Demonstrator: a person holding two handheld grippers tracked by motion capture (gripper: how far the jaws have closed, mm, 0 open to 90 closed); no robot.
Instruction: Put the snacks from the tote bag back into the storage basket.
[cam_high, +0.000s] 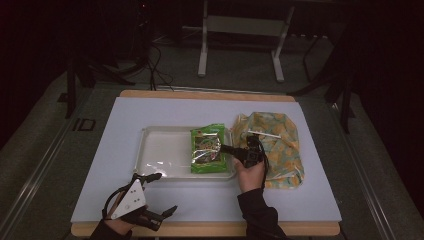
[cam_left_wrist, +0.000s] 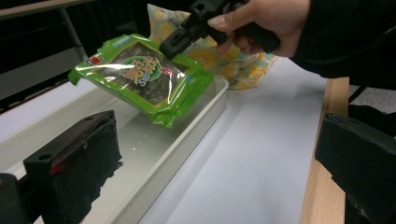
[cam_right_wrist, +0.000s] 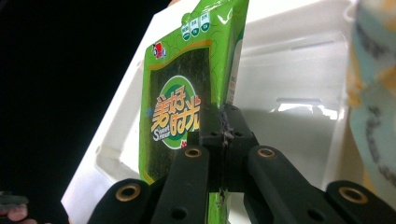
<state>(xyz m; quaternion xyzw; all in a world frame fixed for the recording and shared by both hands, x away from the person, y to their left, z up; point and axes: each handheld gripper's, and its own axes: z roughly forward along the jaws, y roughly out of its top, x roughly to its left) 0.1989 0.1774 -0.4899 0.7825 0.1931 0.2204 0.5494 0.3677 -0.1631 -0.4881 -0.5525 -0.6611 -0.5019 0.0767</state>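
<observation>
Right gripper view: tongs over seaweed packet edge.

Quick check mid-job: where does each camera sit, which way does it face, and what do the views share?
High view: above the near table edge, looking forward and down; both forearms, left gripper, right gripper.
Left gripper view: rides the left gripper, looks across the tray at the right hand; own open jaws below.
Right gripper view: looks along its jaws, shut on the packet.
Shared: packet and tray show in all three.
</observation>
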